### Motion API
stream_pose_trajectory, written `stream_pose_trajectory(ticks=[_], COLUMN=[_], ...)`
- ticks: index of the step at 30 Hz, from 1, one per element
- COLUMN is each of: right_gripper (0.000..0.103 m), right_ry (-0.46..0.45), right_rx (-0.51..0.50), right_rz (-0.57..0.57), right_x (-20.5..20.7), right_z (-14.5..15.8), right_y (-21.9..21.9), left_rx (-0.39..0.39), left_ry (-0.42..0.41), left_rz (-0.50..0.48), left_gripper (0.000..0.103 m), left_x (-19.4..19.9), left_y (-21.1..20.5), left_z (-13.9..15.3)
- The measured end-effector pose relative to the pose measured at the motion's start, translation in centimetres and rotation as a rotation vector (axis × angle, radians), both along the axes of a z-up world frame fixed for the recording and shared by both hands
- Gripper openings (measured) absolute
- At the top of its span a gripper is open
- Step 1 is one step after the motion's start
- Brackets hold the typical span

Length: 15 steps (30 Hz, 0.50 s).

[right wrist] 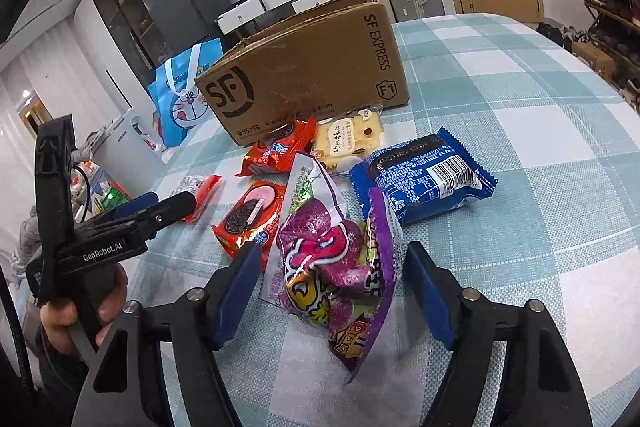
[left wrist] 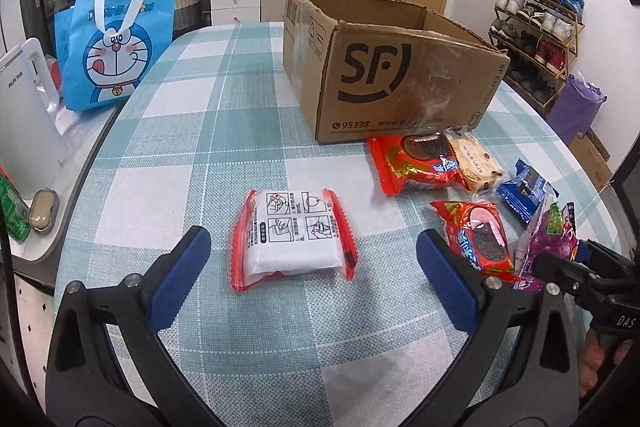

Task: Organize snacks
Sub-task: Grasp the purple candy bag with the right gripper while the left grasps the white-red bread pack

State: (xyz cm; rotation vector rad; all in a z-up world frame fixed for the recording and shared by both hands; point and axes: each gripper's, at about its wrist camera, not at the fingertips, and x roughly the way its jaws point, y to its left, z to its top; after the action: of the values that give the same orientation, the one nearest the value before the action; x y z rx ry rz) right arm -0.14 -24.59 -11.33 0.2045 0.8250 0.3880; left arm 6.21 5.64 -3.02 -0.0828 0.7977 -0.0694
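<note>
The purple candy bag (right wrist: 332, 267) stands crumpled between the blue pads of my right gripper (right wrist: 332, 247), which press on its two sides. Just past it lie a blue wrapped snack (right wrist: 424, 183), two red cookie packs (right wrist: 252, 215) (right wrist: 280, 151) and a cream cracker pack (right wrist: 348, 139), all in front of the open SF cardboard box (right wrist: 304, 75). My left gripper (left wrist: 314, 239) is open, its fingers wide on either side of a white pack with red ends (left wrist: 292, 235) that lies flat on the checked tablecloth. In the left wrist view the right gripper (left wrist: 560, 263) shows at the right edge, beside the purple bag (left wrist: 548, 247).
A blue cartoon tote bag (left wrist: 116, 39), a white appliance (left wrist: 24, 123) and a green can (left wrist: 14, 215) stand off the table's left edge. A shoe rack (left wrist: 536, 27) is at the far right. A hand (right wrist: 108, 291) holds the left gripper's handle.
</note>
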Motion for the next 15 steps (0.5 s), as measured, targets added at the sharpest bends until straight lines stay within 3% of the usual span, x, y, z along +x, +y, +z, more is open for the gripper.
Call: stream_pose_trajectory(ticks=[1,5,15], right_gripper=[0.056,0.050,0.049], right_ry=[-0.002,-0.029,-0.150], right_rx=[0.006,0.034,0.095], right_rz=[-0.003,-0.001,0.015], right_x=[-0.1,-0.6,-2.2], right_z=[-0.1,-0.2,0.8], right_y=[-0.1,-0.4,-0.8], left_rx=[0.000,-0.006,-0.046], left_ry=[0.003,0.005,0.054], left_rz=[0.002,0.010,0.061], left_gripper=[0.103,0.103,0.102], left_x=[0.1,0.1,0.7], left_y=[0.0,0.2,1.4], left_z=[0.0,-0.1,-1.0])
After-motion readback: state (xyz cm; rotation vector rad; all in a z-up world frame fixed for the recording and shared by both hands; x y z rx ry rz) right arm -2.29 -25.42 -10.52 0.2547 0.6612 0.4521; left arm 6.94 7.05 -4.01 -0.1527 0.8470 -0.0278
